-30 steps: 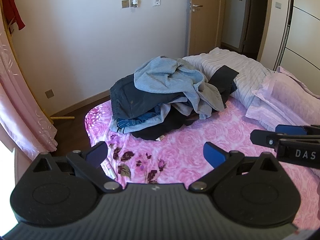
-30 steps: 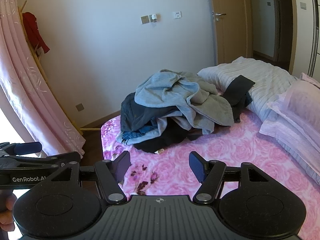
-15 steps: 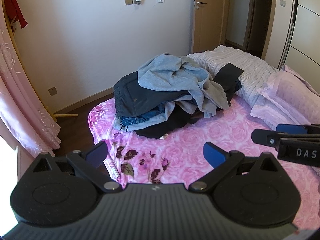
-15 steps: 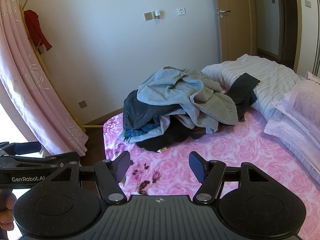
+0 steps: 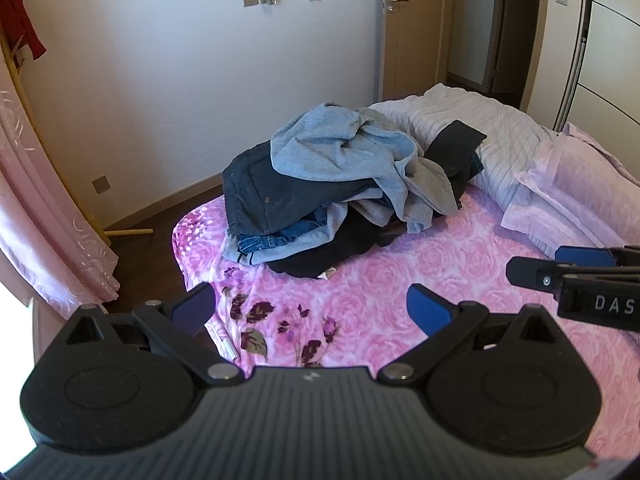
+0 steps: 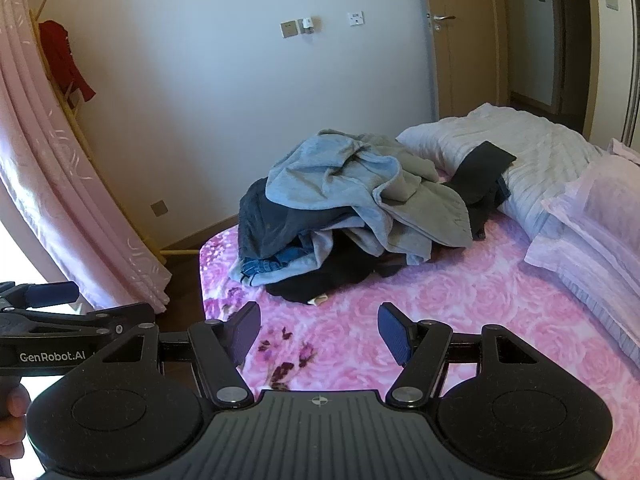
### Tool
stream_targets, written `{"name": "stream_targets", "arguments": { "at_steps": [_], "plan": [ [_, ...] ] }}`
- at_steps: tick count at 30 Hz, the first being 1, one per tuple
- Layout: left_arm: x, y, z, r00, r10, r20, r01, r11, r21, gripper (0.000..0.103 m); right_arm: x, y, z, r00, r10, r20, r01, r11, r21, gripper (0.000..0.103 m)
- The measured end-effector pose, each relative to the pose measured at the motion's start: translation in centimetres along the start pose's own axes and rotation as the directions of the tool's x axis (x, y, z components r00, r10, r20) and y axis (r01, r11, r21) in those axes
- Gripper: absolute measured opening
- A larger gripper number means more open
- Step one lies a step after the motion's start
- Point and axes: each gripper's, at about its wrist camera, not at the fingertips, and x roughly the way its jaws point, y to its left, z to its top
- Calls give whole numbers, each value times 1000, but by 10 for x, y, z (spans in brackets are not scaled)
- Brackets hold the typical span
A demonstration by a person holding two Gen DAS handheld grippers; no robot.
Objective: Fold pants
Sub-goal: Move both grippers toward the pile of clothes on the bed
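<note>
A heap of pants (image 5: 340, 184) (image 6: 352, 208) lies on the far side of the bed: light grey sweatpants on top, dark navy and black pairs and blue jeans beneath. My left gripper (image 5: 312, 308) hovers open over the pink floral bedspread (image 5: 380, 292), well short of the heap, with nothing between its blue pads. My right gripper (image 6: 320, 332) is open too, also empty and short of the heap. In the left wrist view the right gripper (image 5: 576, 272) shows from the side at the right edge. In the right wrist view the left gripper (image 6: 60, 312) shows at the left edge.
A grey-white quilt (image 5: 480, 128) and pink pillows (image 5: 572, 184) lie at the bed's right. A pink curtain (image 6: 60, 200) and a wooden rack with a red garment (image 6: 64, 60) stand left. Dark floor (image 5: 160, 232) borders the bed's far-left corner. A hand (image 6: 12, 416) holds the left gripper's handle.
Both grippers have drifted slightly nearer the heap and tilted a little; the pile sits lower in each view. Their jaws stayed open and nothing was touched.
</note>
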Motion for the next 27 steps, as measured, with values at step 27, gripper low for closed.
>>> {"name": "stream_targets", "arguments": {
  "at_steps": [27],
  "plan": [
    [246, 94, 127, 982, -117, -146, 131, 987, 93, 101, 192, 7, 81, 987, -147, -65, 157, 969, 191, 62]
  ]
}}
